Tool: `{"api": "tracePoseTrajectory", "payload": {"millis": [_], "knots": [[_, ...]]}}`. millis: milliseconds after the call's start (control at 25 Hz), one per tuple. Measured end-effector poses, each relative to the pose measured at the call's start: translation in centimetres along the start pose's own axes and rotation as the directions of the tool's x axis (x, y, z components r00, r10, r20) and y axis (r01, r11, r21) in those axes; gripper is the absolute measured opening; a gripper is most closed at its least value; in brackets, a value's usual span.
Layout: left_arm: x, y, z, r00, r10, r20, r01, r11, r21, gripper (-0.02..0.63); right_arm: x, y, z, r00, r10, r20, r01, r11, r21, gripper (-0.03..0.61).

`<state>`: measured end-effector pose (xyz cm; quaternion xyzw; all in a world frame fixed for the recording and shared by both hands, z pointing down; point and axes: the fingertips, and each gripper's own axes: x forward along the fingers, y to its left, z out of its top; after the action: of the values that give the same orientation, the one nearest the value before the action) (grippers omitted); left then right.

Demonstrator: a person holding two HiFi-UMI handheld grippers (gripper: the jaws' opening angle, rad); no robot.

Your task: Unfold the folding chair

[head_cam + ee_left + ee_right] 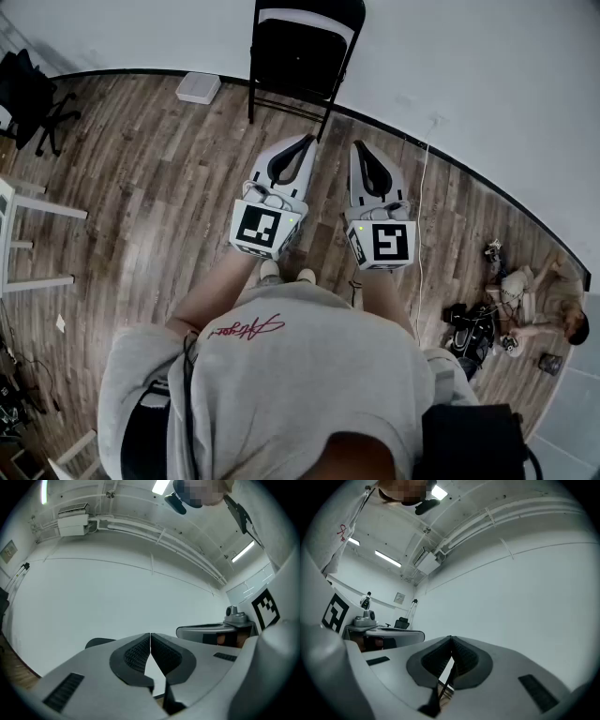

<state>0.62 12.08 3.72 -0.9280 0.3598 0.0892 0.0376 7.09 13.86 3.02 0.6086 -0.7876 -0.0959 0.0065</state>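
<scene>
Box [199, 87], white, contents unseen, lies near folded chair [302, 56].

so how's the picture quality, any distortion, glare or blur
Head view: heavy fisheye, the edge of the wooden floor bows into an arc; light is even and the folding chair is sharp. Left gripper view: black round vignette, ceiling lights blown out. Right gripper view: same vignette and bending, no motion blur.

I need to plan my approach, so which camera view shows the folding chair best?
The head view: the folding chair stands folded by the wall, nearly whole. The left gripper view shows only a dark edge that may be it; the right gripper view only a thin dark sliver.
</scene>
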Motion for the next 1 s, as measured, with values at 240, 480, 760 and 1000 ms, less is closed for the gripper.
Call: {"api": "tracePoseTrajectory", "payload": {"millis": [240, 480, 760, 1000], "knots": [[0.1, -0.1, 0.3, 1.0, -0.001, 0.007, 0.001, 1.0, -0.012, 0.017, -0.1, 0.0, 0.1, 1.0, -0.001, -0.001, 0.001, 1.0, -0.009, 0.017], [0.4, -0.1, 0.2, 1.0, -0.006, 0.01, 0.006, 1.0, -0.011, 0.017, 0.3, -0.1, 0.1, 1.0, 0.003, -0.004, -0.003, 1.0, -0.011, 0.017], [0.9, -0.2, 0.2, 1.0, 0.007, 0.008, -0.007, 1.0, -0.008, 0.017, 0.3, -0.9, 0.1, 1.0, -0.025, 0.005, 0.025, 0.999, -0.041, 0.017], [1.8, -1.2, -0.4, 1.0, 0.019, 0.008, -0.018, 1.0, -0.01, 0.017, 0.2, -1.8, 0.1, 0.999, 0.022, 0.023, -0.021, 0.999, -0.047, 0.017]]}}
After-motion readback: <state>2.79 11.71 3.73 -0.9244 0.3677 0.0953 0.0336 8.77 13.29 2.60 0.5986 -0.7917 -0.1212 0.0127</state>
